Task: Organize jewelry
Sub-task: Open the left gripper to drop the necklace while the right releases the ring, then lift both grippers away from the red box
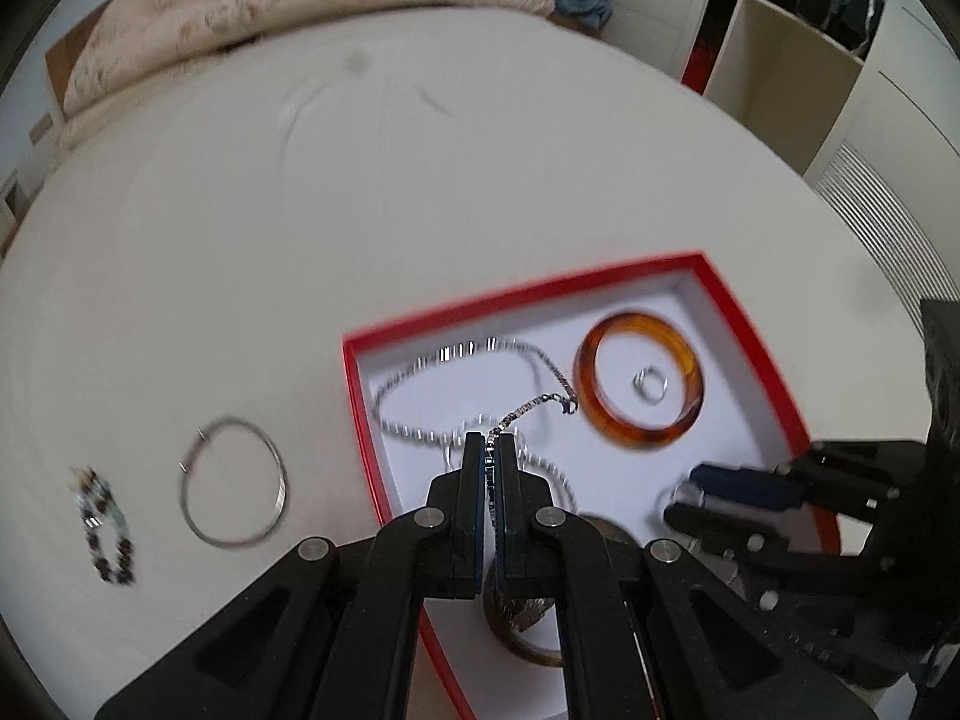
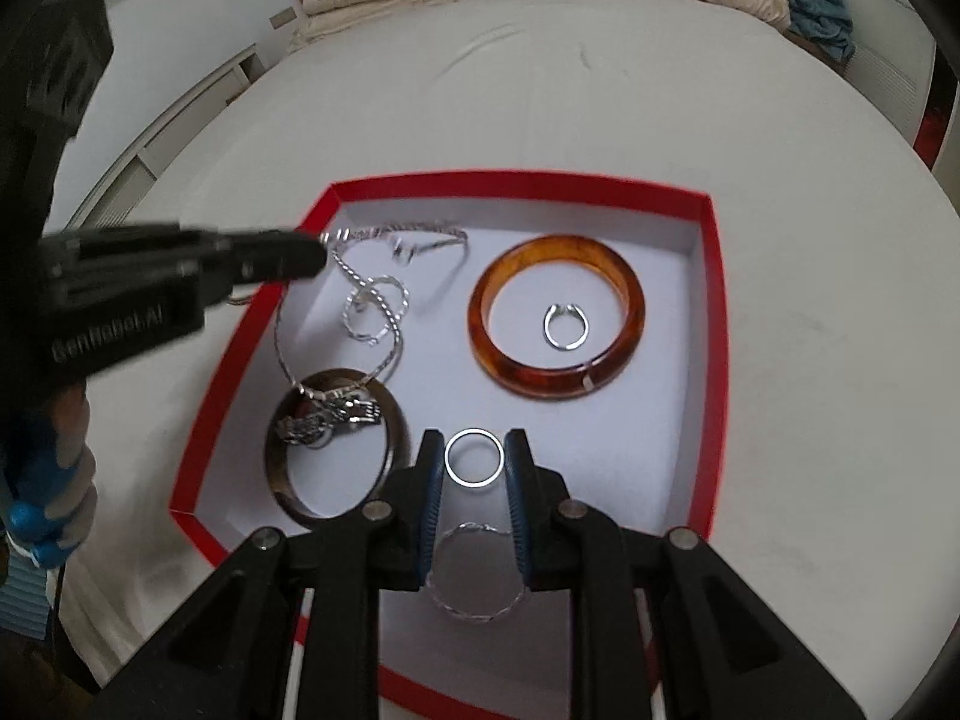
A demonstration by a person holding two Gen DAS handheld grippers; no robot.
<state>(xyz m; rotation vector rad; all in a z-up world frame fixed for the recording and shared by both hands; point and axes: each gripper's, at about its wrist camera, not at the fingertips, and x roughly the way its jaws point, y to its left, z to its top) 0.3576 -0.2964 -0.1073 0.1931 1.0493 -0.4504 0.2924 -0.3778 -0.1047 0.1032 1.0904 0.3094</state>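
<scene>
A red box (image 1: 528, 291) with a white floor lies on the pale bed. My left gripper (image 1: 491, 441) is over it, shut on a silver chain necklace (image 1: 414, 369) whose loops rest on the box floor. In the right wrist view my right gripper (image 2: 474, 450) has its pads pressed on either side of a plain silver ring (image 2: 474, 431), low over the near part of the box (image 2: 516, 179). An amber bangle (image 2: 558, 315) with a small open silver ring (image 2: 565, 327) inside it lies at the far right. A dark bangle (image 2: 336, 444) holds a chunky silver piece.
Outside the box, on the bed to its left, lie a thin silver hoop bangle (image 1: 234, 483) and a beaded bracelet (image 1: 108, 531). A thin twisted silver hoop (image 2: 477, 570) sits under my right gripper. Pillows line the far edge; shelves stand at the right.
</scene>
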